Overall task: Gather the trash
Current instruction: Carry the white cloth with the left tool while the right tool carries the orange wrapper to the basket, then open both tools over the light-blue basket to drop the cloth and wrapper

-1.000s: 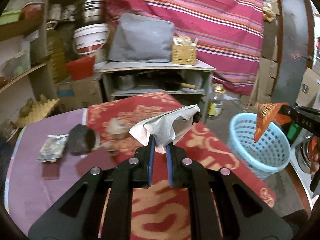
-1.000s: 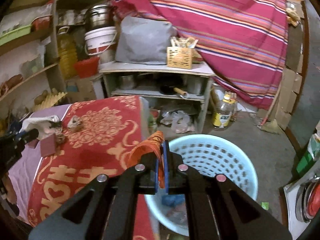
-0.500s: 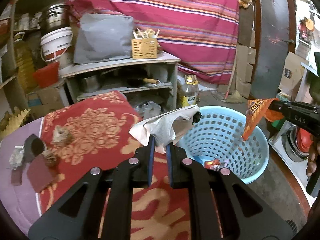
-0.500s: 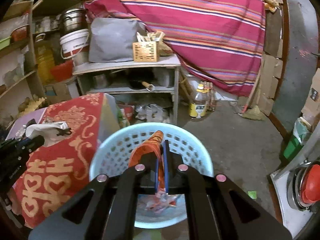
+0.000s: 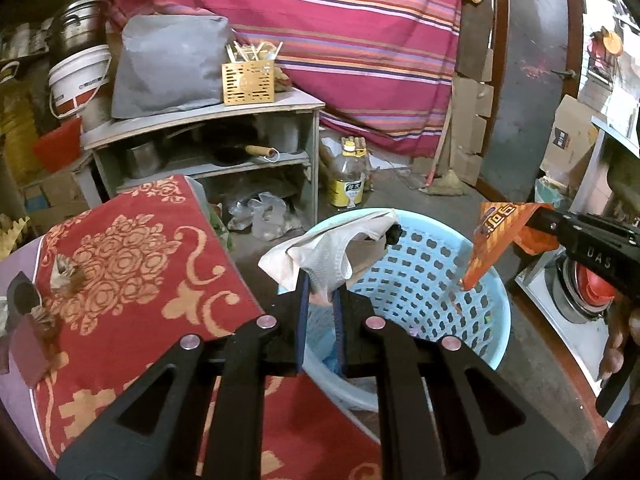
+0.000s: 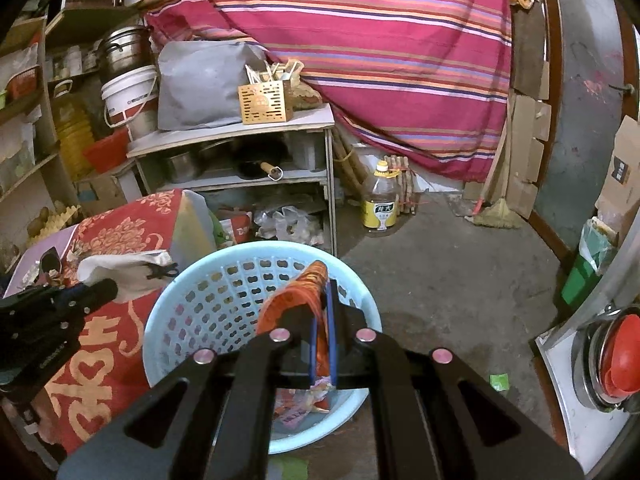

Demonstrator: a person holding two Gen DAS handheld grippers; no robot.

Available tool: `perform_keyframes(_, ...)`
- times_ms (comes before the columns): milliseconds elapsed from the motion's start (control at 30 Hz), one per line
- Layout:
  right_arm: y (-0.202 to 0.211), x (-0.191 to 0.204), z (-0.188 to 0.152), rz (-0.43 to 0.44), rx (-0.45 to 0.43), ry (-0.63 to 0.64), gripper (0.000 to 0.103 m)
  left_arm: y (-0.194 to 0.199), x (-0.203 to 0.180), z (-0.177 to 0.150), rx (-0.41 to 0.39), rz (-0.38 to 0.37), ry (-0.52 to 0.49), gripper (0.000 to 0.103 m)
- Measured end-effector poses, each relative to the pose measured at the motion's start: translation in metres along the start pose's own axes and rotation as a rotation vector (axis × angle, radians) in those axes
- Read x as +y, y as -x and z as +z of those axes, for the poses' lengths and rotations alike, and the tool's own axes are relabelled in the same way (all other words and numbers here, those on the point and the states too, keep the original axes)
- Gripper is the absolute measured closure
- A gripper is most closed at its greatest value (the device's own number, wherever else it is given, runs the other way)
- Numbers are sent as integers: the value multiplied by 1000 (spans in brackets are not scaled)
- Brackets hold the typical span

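White tissue [image 5: 320,256] clamped in left tongs [image 5: 320,300], above blue basket [image 5: 448,280]

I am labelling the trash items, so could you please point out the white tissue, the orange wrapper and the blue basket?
white tissue [image 5: 328,256]: left wrist view, its crumpled middle.
orange wrapper [image 5: 490,240]: left wrist view, its printed face.
blue basket [image 6: 208,300]: right wrist view, its perforated inner wall.

Perforated plastic basket [image 5: 440,276], crumpled paper tissue [image 5: 324,258] — glossy foil wrapper [image 5: 492,240]
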State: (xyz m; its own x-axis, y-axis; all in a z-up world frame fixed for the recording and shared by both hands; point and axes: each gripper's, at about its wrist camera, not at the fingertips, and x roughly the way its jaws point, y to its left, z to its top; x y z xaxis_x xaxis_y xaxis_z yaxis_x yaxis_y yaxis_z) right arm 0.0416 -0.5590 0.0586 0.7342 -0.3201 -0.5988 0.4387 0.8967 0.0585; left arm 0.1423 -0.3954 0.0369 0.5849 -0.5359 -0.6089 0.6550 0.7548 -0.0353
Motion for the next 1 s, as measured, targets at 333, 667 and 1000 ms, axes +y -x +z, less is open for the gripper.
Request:
perform_keyframes(333, -4, -2, -2, 10, 11, -1, 99, -9, -9, 0, 35, -29, -20, 74)
perform_keyframes(667, -17, 12, -6, 12, 67, 24, 98, 17, 18, 0, -35, 51, 7, 27)
perform_keyframes(1000, -41, 29, -17, -45, 162, 30, 34, 50, 62, -5, -78, 117, 38, 12)
